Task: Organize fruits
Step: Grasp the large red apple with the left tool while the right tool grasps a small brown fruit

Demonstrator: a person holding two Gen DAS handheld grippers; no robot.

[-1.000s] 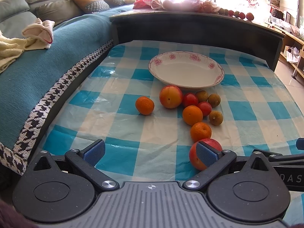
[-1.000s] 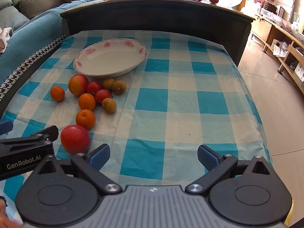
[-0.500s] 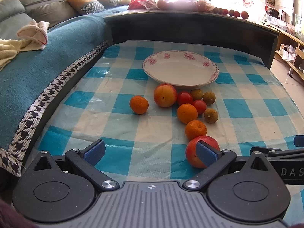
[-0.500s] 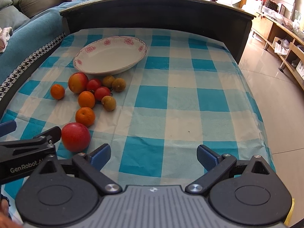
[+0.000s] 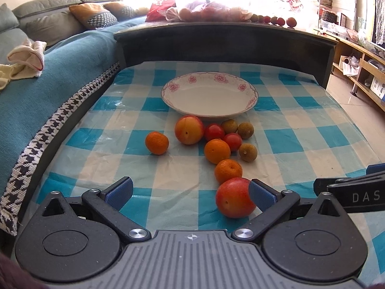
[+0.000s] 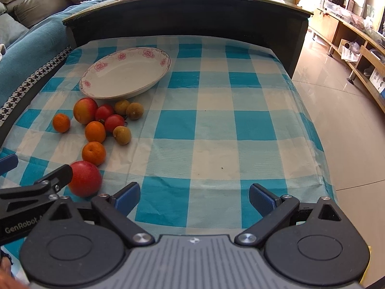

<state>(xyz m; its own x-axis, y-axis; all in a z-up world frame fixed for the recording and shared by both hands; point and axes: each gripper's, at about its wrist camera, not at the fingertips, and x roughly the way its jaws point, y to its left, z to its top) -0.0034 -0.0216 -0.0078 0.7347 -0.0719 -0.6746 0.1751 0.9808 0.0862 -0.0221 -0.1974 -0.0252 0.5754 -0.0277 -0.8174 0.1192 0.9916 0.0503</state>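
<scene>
A white plate with pink flowers (image 5: 209, 97) (image 6: 125, 72) lies empty on the blue checked tablecloth. In front of it lie several fruits: a large peach (image 5: 189, 130), tangerines (image 5: 157, 142) (image 5: 228, 171), small red fruits (image 5: 214, 132) and brownish longans (image 5: 247, 152). A red apple (image 5: 234, 197) (image 6: 84, 178) lies nearest. My left gripper (image 5: 190, 191) is open, and its right fingertip is beside the apple. My right gripper (image 6: 194, 196) is open and empty over bare cloth, to the right of the fruits.
A dark wooden headboard-like ledge (image 5: 223, 41) with bagged and loose fruit rises behind the table. A teal-covered sofa (image 5: 36, 91) borders the left side. The table's right edge (image 6: 310, 120) drops to a tiled floor, with shelves beyond.
The left gripper has shifted right and slightly forward, so the apple now sits inside its right fingertip. The right gripper has edged forward a little.
</scene>
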